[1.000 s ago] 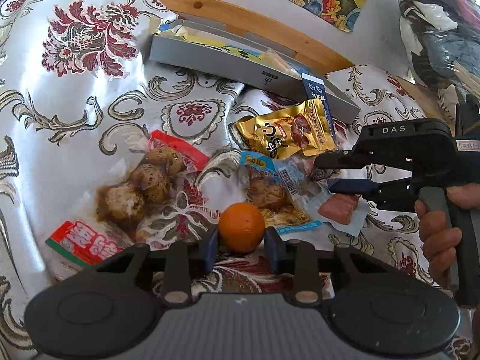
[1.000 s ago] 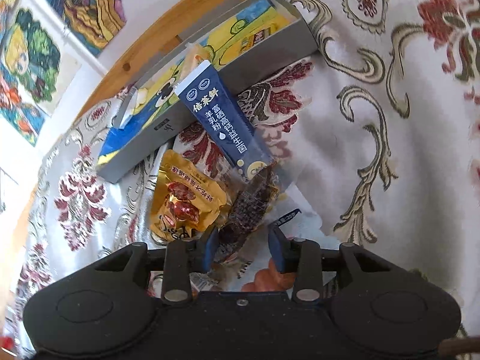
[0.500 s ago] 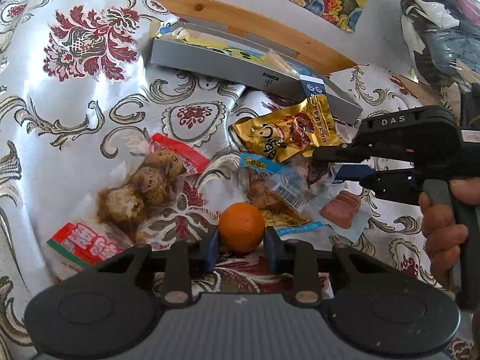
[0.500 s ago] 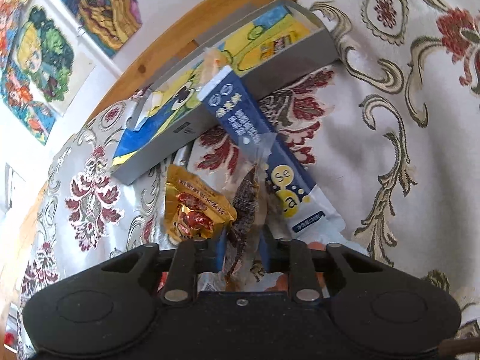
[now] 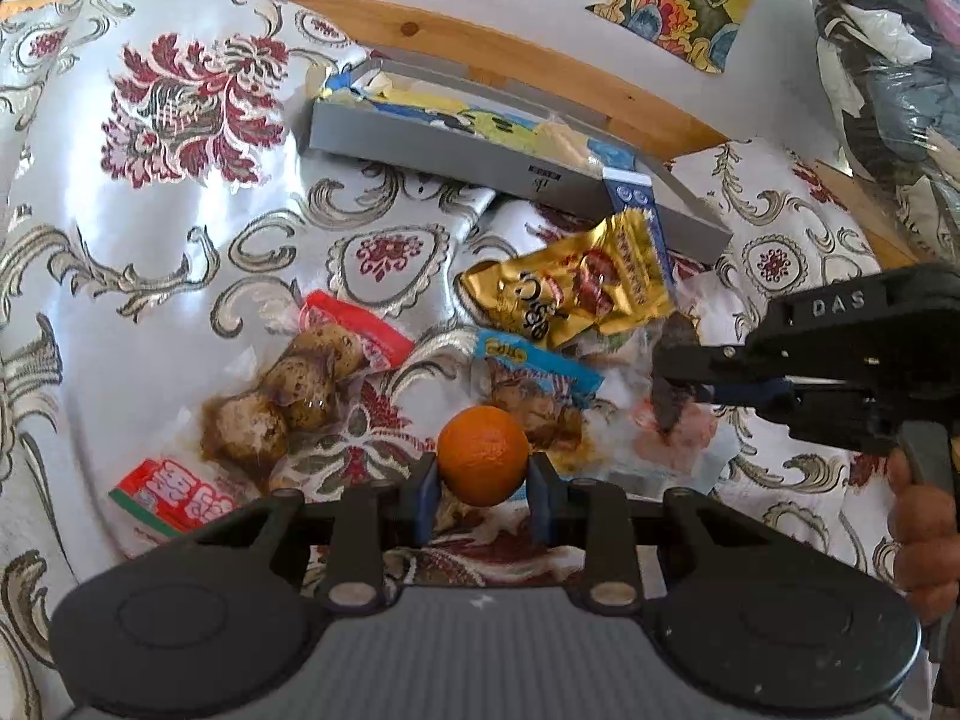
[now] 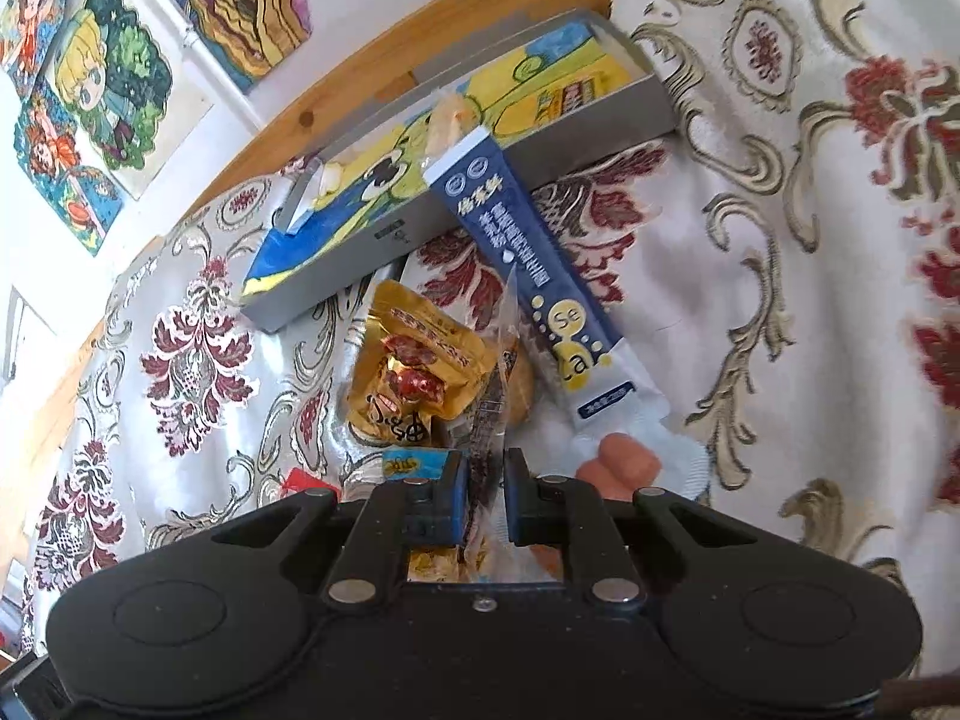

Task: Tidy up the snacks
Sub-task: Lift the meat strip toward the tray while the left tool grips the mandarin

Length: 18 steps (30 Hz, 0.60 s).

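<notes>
The left gripper [image 5: 483,483] squeezes the orange [image 5: 483,456]. The right gripper [image 6: 485,483] pinches a dark snack packet [image 6: 492,420], at three o'clock from the orange; its label is too blurry to read.

Cloth [image 5: 150,276]: silver-white, dark red flowers, grey-gold scrolls. Orange [image 5: 483,455]: orange. Foil pack [image 5: 570,291]: gold, red print. Sachet [image 6: 534,276]: navy fading to white, yellow dots. Box [image 5: 456,159]: grey walls, blue-yellow cartoon inside. Egg pack [image 5: 282,402]: clear, red ends, speckled brown eggs.
</notes>
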Each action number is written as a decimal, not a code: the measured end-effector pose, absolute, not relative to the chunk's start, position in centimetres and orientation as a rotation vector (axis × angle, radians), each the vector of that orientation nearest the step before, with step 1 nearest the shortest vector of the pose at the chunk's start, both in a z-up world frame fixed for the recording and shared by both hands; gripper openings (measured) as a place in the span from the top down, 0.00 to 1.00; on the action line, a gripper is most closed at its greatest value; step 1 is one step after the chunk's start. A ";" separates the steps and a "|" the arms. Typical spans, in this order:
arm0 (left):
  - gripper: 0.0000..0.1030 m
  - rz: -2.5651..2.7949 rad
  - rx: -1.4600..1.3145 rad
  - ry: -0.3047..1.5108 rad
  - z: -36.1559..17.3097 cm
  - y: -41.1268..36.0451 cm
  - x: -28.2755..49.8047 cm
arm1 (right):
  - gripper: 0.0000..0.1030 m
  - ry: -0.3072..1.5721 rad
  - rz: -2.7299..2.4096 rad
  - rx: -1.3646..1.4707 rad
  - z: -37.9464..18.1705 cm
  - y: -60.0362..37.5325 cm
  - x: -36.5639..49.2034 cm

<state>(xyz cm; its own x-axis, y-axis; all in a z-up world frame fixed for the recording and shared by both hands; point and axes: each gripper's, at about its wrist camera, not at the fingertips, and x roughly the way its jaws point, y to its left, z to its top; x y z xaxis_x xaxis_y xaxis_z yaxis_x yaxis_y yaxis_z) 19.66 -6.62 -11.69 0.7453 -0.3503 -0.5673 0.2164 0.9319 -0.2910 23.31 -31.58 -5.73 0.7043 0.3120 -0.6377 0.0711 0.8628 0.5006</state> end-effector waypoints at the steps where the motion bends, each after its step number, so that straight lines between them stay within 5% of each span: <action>1: 0.68 -0.312 -0.214 0.656 -11.5 -6.6 19.6 | 0.88 0.781 0.139 0.529 -5.6 -31.7 23.1; 18: 0.68 -0.287 -0.218 0.575 -7.8 -7.5 19.2 | 0.88 0.698 0.169 0.623 -3.5 -33.2 19.9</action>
<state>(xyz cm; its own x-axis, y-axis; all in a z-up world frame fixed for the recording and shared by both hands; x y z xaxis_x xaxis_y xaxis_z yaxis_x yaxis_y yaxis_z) 19.22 -7.52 -7.80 0.8011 -0.3256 -0.5022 0.2048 0.9375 -0.2812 19.93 -33.16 -3.45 0.7610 0.3465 -0.5485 0.0565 0.8069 0.5880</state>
